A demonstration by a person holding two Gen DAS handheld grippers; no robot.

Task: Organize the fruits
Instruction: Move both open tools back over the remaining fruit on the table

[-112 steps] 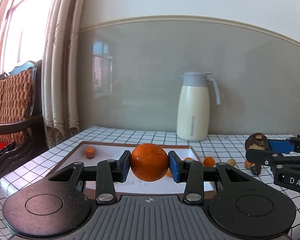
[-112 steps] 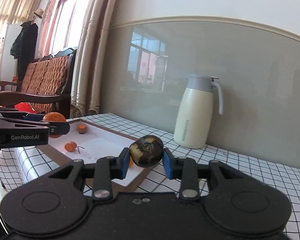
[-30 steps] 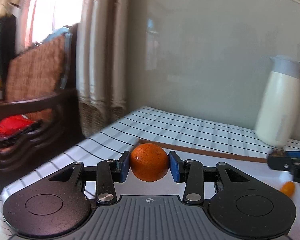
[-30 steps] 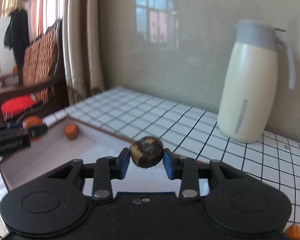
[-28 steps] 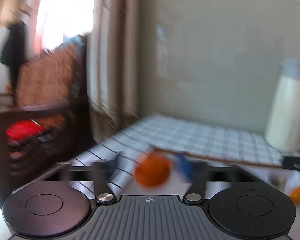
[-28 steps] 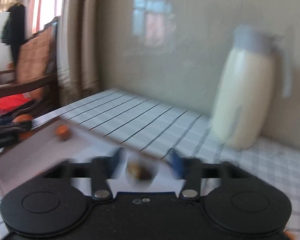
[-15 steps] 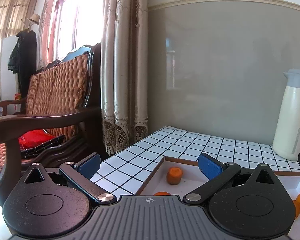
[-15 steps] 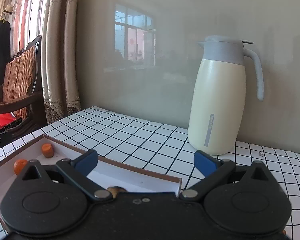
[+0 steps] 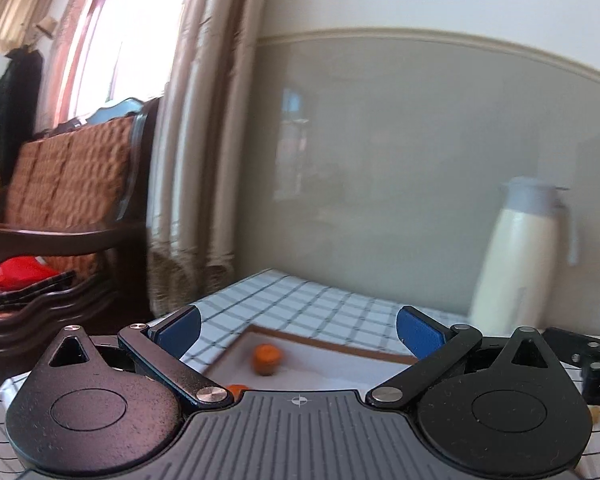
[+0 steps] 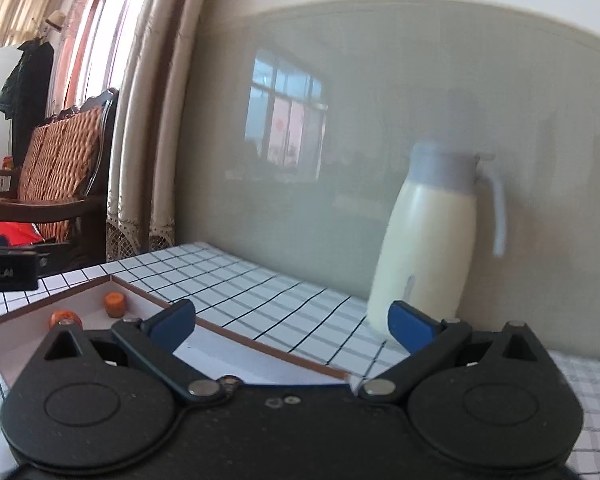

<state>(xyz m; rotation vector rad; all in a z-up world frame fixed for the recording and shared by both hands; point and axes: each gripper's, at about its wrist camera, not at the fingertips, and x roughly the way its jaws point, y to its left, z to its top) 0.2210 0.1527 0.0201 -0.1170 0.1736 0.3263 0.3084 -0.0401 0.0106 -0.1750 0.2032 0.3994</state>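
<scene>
Since 1 second ago, both grippers have let go: the left gripper (image 9: 298, 328) no longer clamps the orange and the right gripper (image 10: 292, 326) no longer clamps the dark brown fruit. Both sets of jaws have just been opening and now stand spread wide with nothing between the blue pads, and both views have pulled back from the tray.

The table (image 10: 260, 284), under a white cloth with a black grid, fills the lower part of each view. On it lies the tray (image 10: 236, 334), white inside with a brown rim, just ahead of both grippers. A cream jug (image 10: 432, 240) with a grey lid stands upright behind the tray, against the wall, blurred in both views.

In the tray's far corner sits 1 small orange fruit (image 10: 114, 304), and a 2nd one (image 10: 62, 318) lies near it, closer to the left gripper. From the left wrist, the corner fruit (image 9: 266, 358) shows between the open pads, and a sliver of orange (image 9: 236, 388) peeks over the gripper body. The released dark brown fruit cannot be made out.
</scene>
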